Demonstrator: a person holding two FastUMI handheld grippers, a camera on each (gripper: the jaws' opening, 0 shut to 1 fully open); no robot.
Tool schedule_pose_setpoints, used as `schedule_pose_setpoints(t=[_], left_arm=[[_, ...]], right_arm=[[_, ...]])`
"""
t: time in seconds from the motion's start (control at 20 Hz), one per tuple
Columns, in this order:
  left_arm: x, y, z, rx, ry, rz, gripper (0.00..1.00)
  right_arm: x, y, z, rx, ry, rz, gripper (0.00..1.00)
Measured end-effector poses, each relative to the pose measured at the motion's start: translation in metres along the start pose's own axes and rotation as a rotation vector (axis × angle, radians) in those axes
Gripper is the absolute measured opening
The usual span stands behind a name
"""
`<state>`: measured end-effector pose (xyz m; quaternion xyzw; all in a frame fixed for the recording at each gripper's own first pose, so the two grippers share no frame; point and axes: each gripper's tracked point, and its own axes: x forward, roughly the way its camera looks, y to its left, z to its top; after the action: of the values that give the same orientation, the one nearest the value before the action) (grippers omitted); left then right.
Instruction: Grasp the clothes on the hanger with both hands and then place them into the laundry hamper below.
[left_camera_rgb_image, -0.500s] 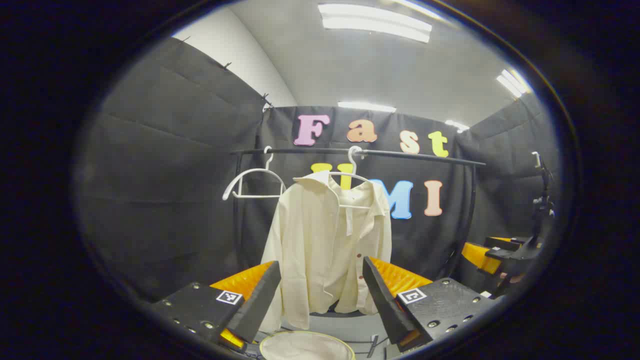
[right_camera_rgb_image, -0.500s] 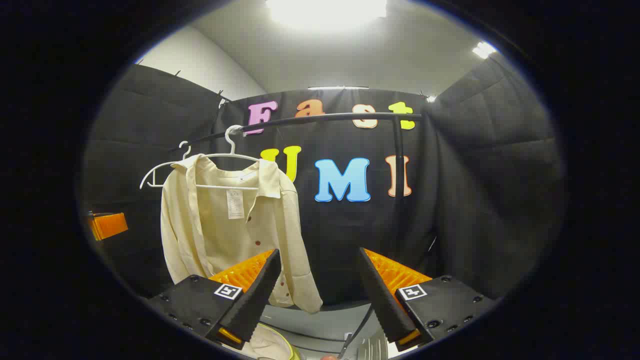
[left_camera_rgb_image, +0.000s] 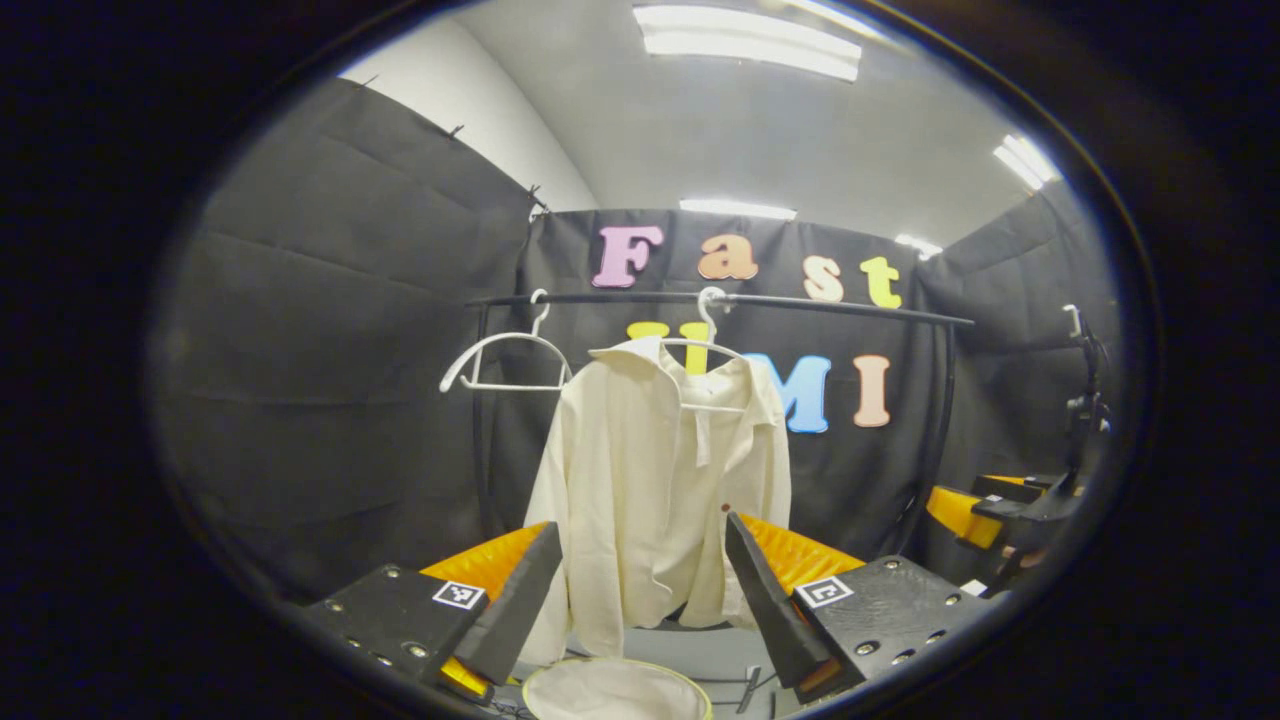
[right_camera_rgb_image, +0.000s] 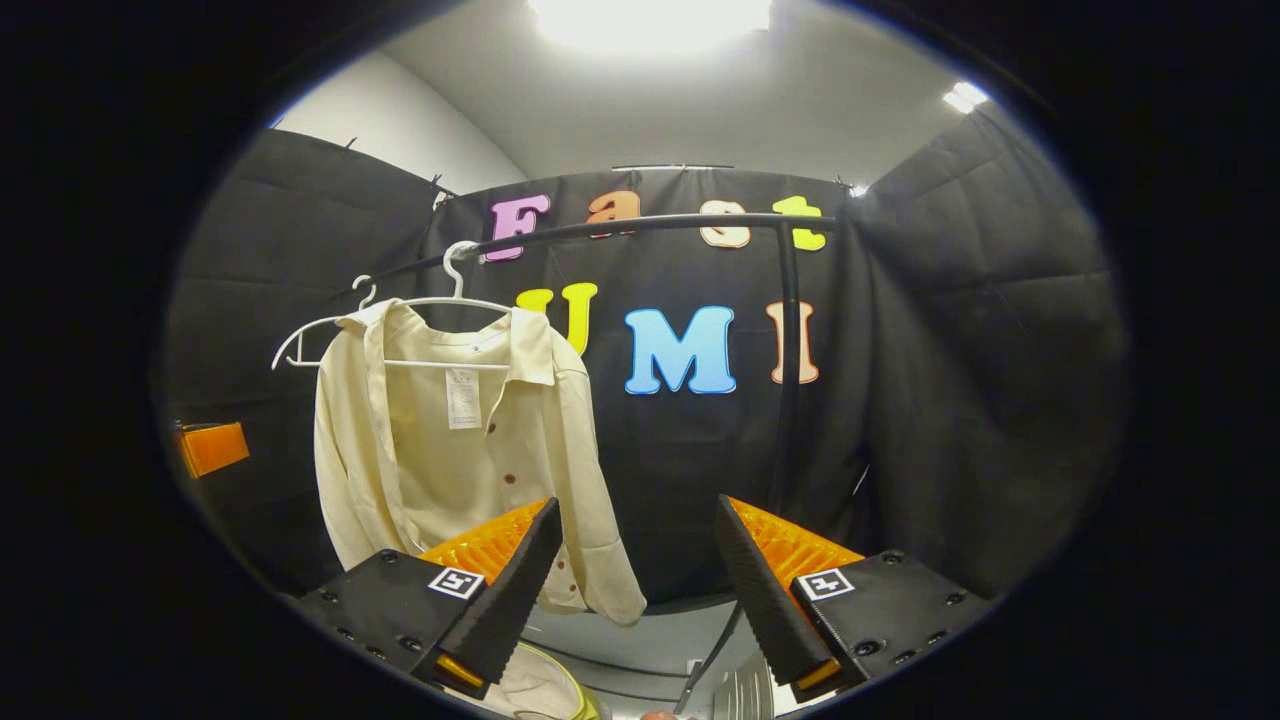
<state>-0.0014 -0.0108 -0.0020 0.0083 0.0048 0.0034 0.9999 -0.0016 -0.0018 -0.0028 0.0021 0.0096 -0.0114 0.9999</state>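
Observation:
A cream button-up shirt (left_camera_rgb_image: 650, 480) (right_camera_rgb_image: 450, 450) hangs on a white hanger (left_camera_rgb_image: 705, 345) (right_camera_rgb_image: 455, 300) from a black rail (left_camera_rgb_image: 800, 305) (right_camera_rgb_image: 650, 228). The round hamper (left_camera_rgb_image: 615, 690) with a pale liner and yellow-green rim (right_camera_rgb_image: 575, 690) sits on the floor below the shirt. My left gripper (left_camera_rgb_image: 640, 590) is open, short of the shirt, its fingers framing the shirt's lower half. My right gripper (right_camera_rgb_image: 630, 580) is open too, off to the shirt's right and away from it. The right gripper (left_camera_rgb_image: 985, 505) also appears at the far right of the left gripper view.
An empty white hanger (left_camera_rgb_image: 500, 360) (right_camera_rgb_image: 310, 335) hangs left of the shirt on the same rail. The rack's upright posts (left_camera_rgb_image: 480, 420) (right_camera_rgb_image: 790, 370) stand at either end. A stand with a clamp (left_camera_rgb_image: 1085, 400) rises at the right.
Both views have shifted slightly: the shirt and rail sit a little higher and nearer. Both grippers stay open.

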Motion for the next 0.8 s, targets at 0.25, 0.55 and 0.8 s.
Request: schedule_pose_setpoints(t=[0.25,0.55,0.8], left_arm=[[0.001,-0.001,-0.006,0.018,0.014,-0.005,0.96],[0.023,0.007,-0.007,-0.009,0.041,0.021,0.96],[0.055,0.002,0.022,-0.029,0.008,0.009,0.96]], right_arm=[[-0.001,0.001,0.0,0.02,0.012,-0.034,0.97],[-0.002,0.001,0.005,0.025,0.0,-0.061,0.98],[-0.005,-0.001,0.009,0.016,-0.012,-0.06,0.98]])
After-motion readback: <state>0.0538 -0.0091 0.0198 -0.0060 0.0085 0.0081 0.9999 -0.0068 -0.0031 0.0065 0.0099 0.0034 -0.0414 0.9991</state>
